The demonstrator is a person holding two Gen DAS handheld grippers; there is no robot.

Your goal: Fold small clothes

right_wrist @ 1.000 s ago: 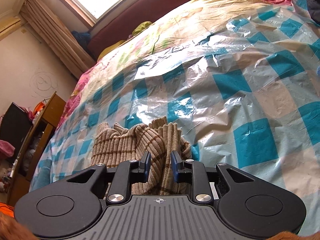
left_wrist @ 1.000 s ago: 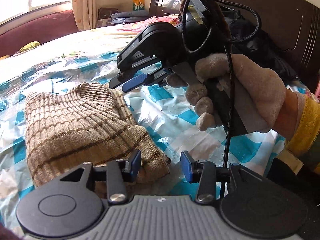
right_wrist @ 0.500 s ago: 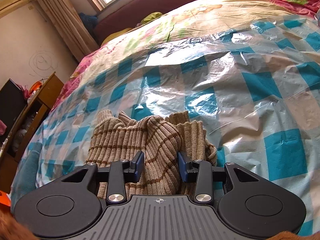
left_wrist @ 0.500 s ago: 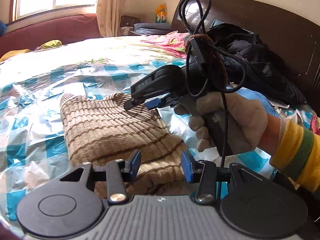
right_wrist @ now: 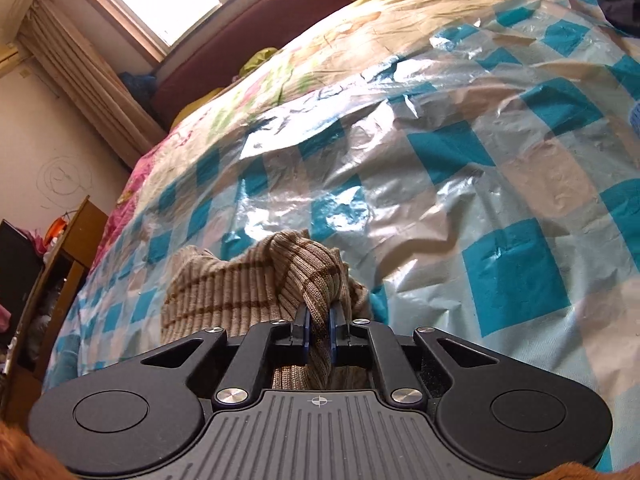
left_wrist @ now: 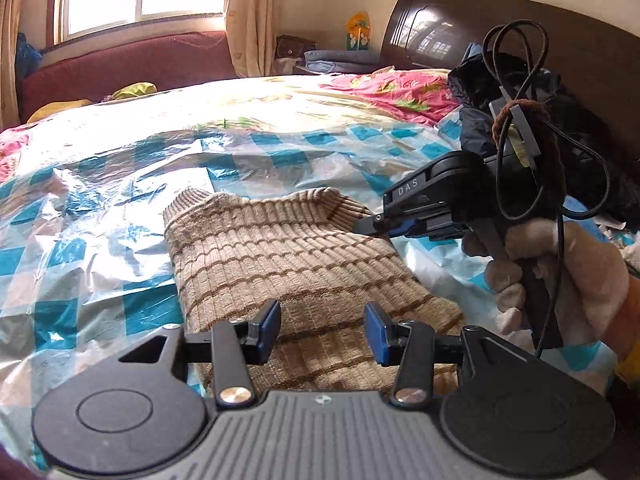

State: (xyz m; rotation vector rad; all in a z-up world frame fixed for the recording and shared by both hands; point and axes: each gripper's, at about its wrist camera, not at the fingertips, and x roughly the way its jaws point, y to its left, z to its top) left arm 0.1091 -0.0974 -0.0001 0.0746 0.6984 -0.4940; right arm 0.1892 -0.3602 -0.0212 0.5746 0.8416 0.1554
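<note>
A tan ribbed knit garment with brown stripes point(left_wrist: 288, 256) lies folded on the blue-checked plastic sheet point(left_wrist: 100, 208) over the bed. My left gripper point(left_wrist: 322, 330) is open, its blue pads on either side of the garment's near edge. My right gripper point(right_wrist: 319, 334) is shut on a raised fold of the same garment point(right_wrist: 280, 276). In the left wrist view the right gripper point(left_wrist: 372, 225) shows at the garment's far right corner, held by a gloved hand point(left_wrist: 568, 268).
A dark headboard point(left_wrist: 500, 36) and a heap of dark clothes point(left_wrist: 580, 160) stand at the right. A pink floral quilt point(left_wrist: 400, 92) and a red sofa point(left_wrist: 120, 64) lie beyond. A wooden cabinet point(right_wrist: 52, 292) stands left of the bed.
My right gripper opened wider half a second ago and has now closed on a fold of the garment. The left gripper stays open and has moved in over the near edge.
</note>
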